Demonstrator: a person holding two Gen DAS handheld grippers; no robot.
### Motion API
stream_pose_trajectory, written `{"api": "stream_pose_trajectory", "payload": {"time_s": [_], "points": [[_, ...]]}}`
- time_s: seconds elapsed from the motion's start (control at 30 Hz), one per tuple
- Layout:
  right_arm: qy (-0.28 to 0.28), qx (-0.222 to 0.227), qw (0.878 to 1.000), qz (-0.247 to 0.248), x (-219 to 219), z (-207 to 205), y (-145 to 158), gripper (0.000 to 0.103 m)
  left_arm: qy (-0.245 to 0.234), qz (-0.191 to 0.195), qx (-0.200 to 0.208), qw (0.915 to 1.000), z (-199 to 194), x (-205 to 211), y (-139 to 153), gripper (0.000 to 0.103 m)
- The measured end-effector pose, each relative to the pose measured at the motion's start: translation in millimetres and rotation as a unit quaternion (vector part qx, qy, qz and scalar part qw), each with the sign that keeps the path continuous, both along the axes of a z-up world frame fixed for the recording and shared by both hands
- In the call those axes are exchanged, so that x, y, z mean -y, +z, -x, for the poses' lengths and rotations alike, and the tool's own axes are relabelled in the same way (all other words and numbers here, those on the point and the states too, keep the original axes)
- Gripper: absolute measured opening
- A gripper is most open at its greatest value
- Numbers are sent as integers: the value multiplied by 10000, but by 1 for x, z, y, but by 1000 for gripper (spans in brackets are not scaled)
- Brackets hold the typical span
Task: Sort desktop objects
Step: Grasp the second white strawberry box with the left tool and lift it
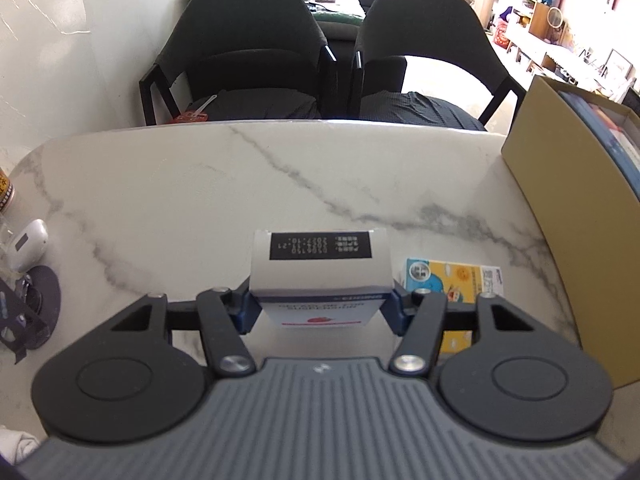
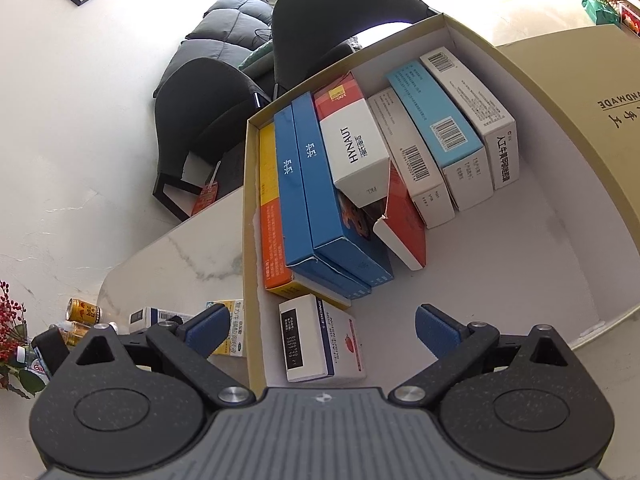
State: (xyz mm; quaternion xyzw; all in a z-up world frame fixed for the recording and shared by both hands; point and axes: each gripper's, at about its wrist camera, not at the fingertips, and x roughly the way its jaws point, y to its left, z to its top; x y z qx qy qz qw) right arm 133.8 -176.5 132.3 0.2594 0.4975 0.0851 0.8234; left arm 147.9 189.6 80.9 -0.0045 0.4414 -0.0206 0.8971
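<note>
In the left wrist view my left gripper (image 1: pixel 320 300) is shut on a white medicine box (image 1: pixel 320 264) with a black label; the blue pads press its two sides just above the marble table (image 1: pixel 200 184). A yellow medicine box (image 1: pixel 452 280) lies flat right beside it. The tan cardboard box (image 1: pixel 560 200) stands at the right. In the right wrist view my right gripper (image 2: pixel 322 320) hangs open over the near corner of that cardboard box (image 2: pixel 251 240). A white box with a red picture (image 2: pixel 320 340) lies on its floor below the fingers, untouched. Several medicine boxes (image 2: pixel 320 184) stand packed along the far wall.
Two dark chairs (image 1: pixel 256 40) stand behind the table. A white case (image 1: pixel 28 244) and a dark stand (image 1: pixel 24 320) sit at the table's left edge. The tan lid (image 2: pixel 580 100) lies beyond the box. Gold cans (image 2: pixel 82 310) and red berries (image 2: pixel 10 320) are at far left.
</note>
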Motion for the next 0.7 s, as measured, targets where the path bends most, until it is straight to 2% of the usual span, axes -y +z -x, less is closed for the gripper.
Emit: {"api": "stream_pose_trajectory", "payload": {"time_s": [0.17, 0.47, 0.7], "points": [[-13, -12, 10000, -76, 0, 0, 1, 100, 6, 146, -55, 9999, 15, -5, 7, 58], [-67, -2, 9999, -121, 2, 1, 3, 100, -284, 244, -153, 9992, 54, 3, 13, 58], [38, -13, 10000, -71, -8, 1, 4, 100, -754, 383, -184, 9962, 85, 28, 12, 58]]}}
